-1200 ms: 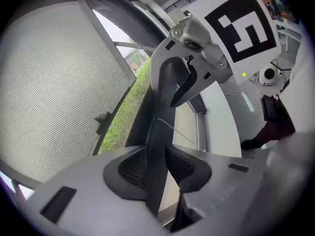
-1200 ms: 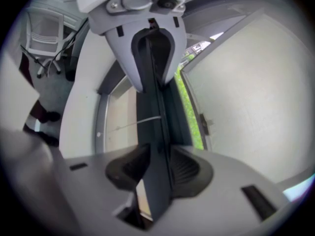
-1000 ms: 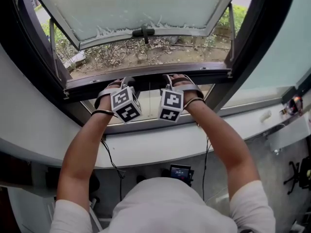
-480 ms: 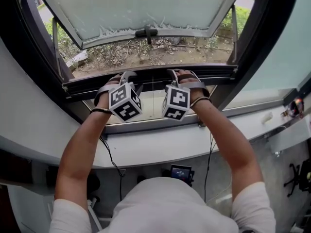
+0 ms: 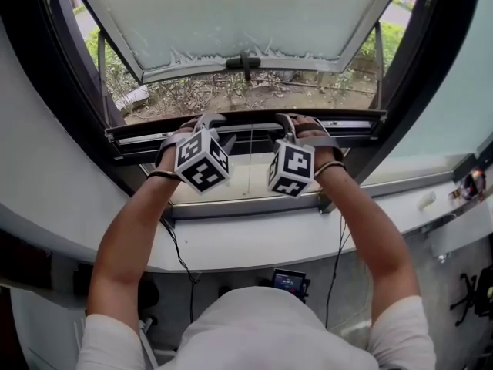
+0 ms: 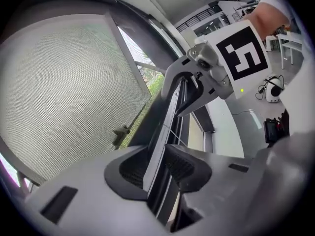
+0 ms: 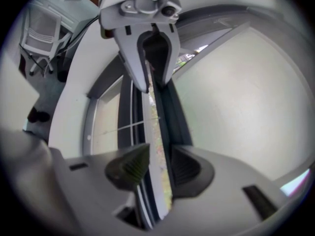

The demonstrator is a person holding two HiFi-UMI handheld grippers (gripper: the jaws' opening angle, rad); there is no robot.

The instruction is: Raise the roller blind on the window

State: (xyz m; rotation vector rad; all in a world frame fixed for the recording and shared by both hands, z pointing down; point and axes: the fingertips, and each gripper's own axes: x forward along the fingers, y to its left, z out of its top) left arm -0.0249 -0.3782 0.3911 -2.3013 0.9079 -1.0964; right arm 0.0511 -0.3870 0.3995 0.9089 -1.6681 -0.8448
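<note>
Roller blind bottom bar (image 5: 250,139) sits low in the window frame, its long axis running left to right across in front of the person. Left gripper (image 5: 202,123) and right gripper (image 5: 299,122) are both clamped on it near mid-span, one either side of centre — neither is nearer. My read is that the next move is straight up, keeping the bar level so it doesn't jam between the frame's sides. White sill (image 5: 254,245) below, sash (image 5: 231,21) swung open outward — shrubs beyond.
</note>
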